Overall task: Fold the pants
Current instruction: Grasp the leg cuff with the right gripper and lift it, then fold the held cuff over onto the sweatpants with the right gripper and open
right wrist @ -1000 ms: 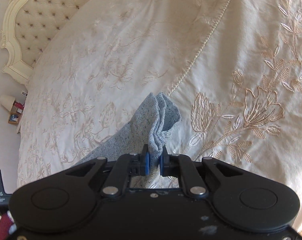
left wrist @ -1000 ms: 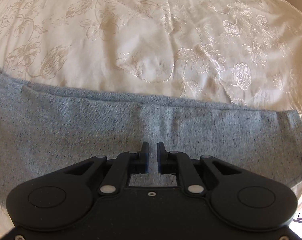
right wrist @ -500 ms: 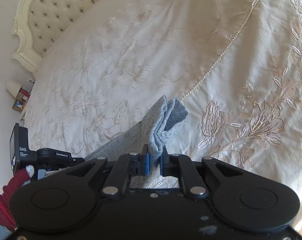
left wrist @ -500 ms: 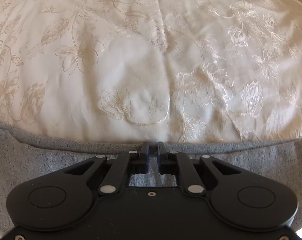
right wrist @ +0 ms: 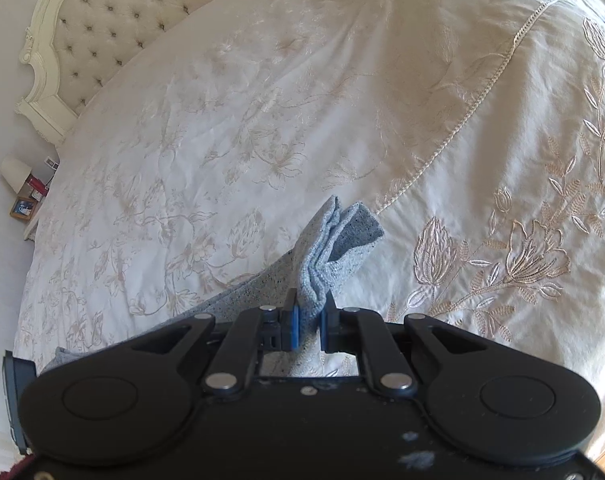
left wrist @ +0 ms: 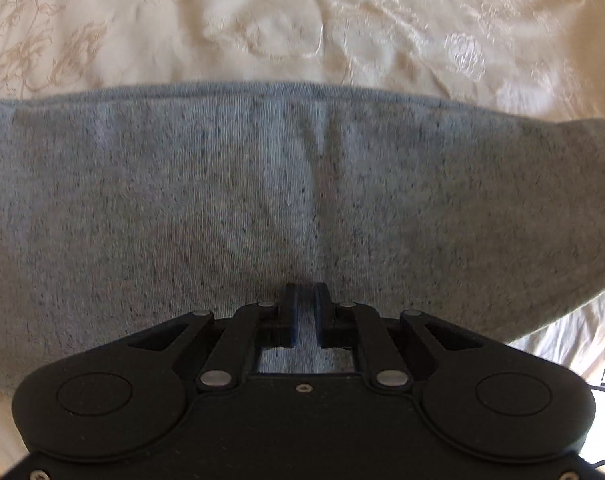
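- My pants [left wrist: 262,208] lie as a broad grey band across the cream bedspread [left wrist: 262,20], their far edge a neat stitched hem; the picture here is a little blurred.
- The cloth is a heathered grey knit, flecked with dark specks, with soft creases running away from my left tongs [left wrist: 305,300].
- My left tongs point down onto the pants, jaws nearly together with a strip of grey cloth in the narrow gap; I cannot tell whether they pinch it.
- My right tongs [right wrist: 309,312] are clamped on a bunched end of the pants [right wrist: 330,248], which sticks up in layered folds past the blue pads [right wrist: 293,328].
- From that grip the fabric trails down and left over the bedspread [right wrist: 262,120].
- The bedspread is glossy, embroidered with flowers and leaves, crossed by a corded seam [right wrist: 454,132].
- A tufted, buttoned headboard [right wrist: 114,28] with a carved pale frame stands at the far left.
- A lamp [right wrist: 14,172] and small items sit beside the bed, well clear of my work.
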Tool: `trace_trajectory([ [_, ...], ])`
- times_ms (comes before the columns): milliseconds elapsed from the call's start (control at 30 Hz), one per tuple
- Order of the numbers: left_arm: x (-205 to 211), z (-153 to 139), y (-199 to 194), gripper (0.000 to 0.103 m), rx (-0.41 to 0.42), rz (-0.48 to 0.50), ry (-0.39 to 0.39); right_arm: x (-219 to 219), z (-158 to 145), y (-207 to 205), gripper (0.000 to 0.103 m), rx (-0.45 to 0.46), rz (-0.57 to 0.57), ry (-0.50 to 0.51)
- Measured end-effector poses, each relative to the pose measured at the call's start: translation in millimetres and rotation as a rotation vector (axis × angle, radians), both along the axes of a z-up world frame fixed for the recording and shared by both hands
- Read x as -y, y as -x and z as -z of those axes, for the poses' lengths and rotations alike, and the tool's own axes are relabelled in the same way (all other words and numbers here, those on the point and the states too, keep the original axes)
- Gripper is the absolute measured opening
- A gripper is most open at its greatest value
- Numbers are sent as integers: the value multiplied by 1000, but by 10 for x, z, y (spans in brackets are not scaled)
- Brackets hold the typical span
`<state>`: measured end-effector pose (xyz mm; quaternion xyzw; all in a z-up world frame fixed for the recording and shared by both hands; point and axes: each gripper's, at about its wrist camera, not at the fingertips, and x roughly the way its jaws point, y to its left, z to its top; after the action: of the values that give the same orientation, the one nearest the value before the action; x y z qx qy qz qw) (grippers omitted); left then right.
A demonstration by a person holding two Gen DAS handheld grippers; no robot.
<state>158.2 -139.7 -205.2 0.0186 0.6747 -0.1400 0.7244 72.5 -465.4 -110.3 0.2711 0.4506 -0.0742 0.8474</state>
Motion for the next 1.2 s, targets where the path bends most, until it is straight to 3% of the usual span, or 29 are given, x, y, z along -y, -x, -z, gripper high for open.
trace_trajectory([
  [100,-74,-22,-12,16,-3,13,31,-177,-113,-7,10,11,-6,40],
  [267,-540,-398,-109,16,87,-29,89,-721,-462,-32,11,64,-71,145],
  [400,-1152,-586,-205,16,136,-67,88,-1552,-859,-48,11,157,-233,230],
  [533,-1873,-630,-304,16,159,-153,61,-2527,-1013,-43,11,241,-422,213],
  [667,-2576,-565,-279,16,149,-249,11,-3528,-556,-101,11,192,-592,148],
  [767,-2938,-496,-245,16,126,-288,-19,-4218,3,-99,12,123,-731,205],
  [833,-3106,-477,-224,16,122,-294,-33,-4570,355,-89,21,63,-799,261],
  [933,-3276,-502,-215,16,126,-294,-29,-4758,564,-100,24,-53,-829,284],
  [1000,-3313,-550,-219,16,133,-291,-10,-4694,435,-42,29,-20,-828,236],
  [1100,-3213,-621,-259,16,151,-263,25,-4479,148,28,28,28,-817,152],
  [1200,-3093,-715,-310,16,168,-217,68,-4178,-43,93,30,72,-691,199],
])
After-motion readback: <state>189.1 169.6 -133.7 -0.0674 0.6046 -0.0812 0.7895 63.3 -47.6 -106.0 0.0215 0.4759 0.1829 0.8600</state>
